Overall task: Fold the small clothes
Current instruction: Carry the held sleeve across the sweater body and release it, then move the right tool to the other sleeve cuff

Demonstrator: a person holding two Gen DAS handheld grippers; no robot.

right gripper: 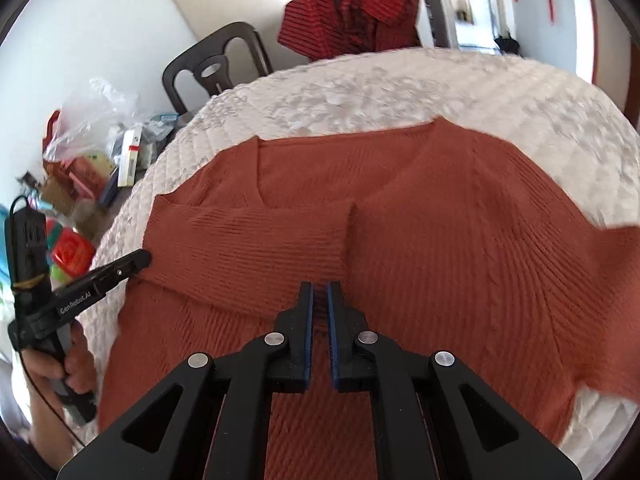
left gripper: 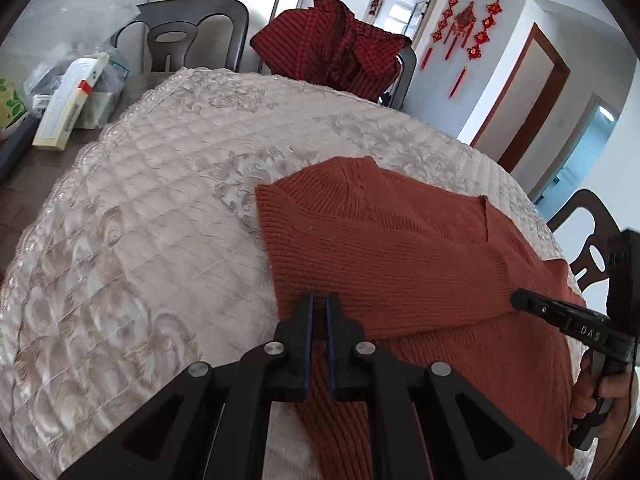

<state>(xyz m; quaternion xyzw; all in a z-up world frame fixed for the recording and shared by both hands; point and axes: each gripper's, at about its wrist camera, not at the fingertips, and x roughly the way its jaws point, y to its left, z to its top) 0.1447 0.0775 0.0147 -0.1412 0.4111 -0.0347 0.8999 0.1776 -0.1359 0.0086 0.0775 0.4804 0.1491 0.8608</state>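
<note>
1. Nearest the camera, the right tongs (right gripper: 319,292) hover over the rust-orange sweater (right gripper: 460,248), narrowly parted, gripping nothing.
2. The left tongs (left gripper: 319,302), also slightly parted and empty, sit at the sweater's left edge, likely ready to fold.
3. The sweater lies flat on the quilted counter (left gripper: 140,220), one sleeve (right gripper: 256,240) already folded across its chest.
4. Count: one orange sweater, one red garment (left gripper: 340,48) draped over a far chair (left gripper: 404,76), probably waiting its turn; three chairs.
</note>
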